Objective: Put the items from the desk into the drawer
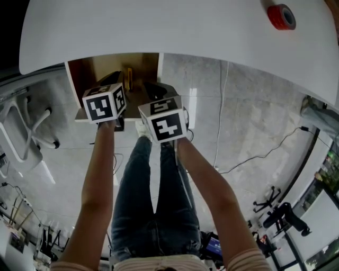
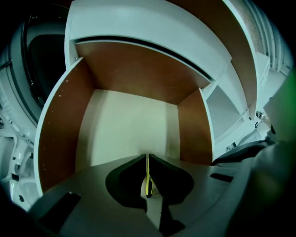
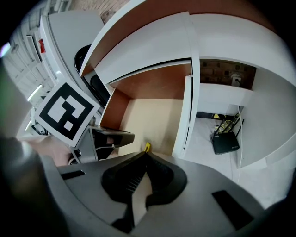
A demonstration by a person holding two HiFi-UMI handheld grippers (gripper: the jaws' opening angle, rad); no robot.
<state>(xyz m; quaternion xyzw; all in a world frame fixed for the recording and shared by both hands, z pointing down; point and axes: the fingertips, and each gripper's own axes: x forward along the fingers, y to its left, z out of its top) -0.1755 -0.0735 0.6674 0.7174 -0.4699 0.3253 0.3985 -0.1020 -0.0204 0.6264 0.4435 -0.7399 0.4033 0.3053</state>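
Yellow, thin and flat, dark at its lower end: the strip-like item [image 2: 148, 183], seen edge-on and too slim to name. Stood upright, pinched tight between the closed jaws of the left gripper [image 2: 147, 158], at the mouth of the open drawer [image 2: 60, 139]. Just beside it at 3 o'clock, the right gripper [image 3: 144, 155], jaws brought together at the tips, nothing clamped between them. Just past those tips at 12 o'clock, a small yellow end, the rest hidden. Beyond both, a pale drawer floor walled in brown wood. Farther off, at 12 o'clock in the head view, the white desk [image 1: 159, 26]. On it at 1 o'clock, a red tape roll [image 1: 281, 16], well apart from both grippers.
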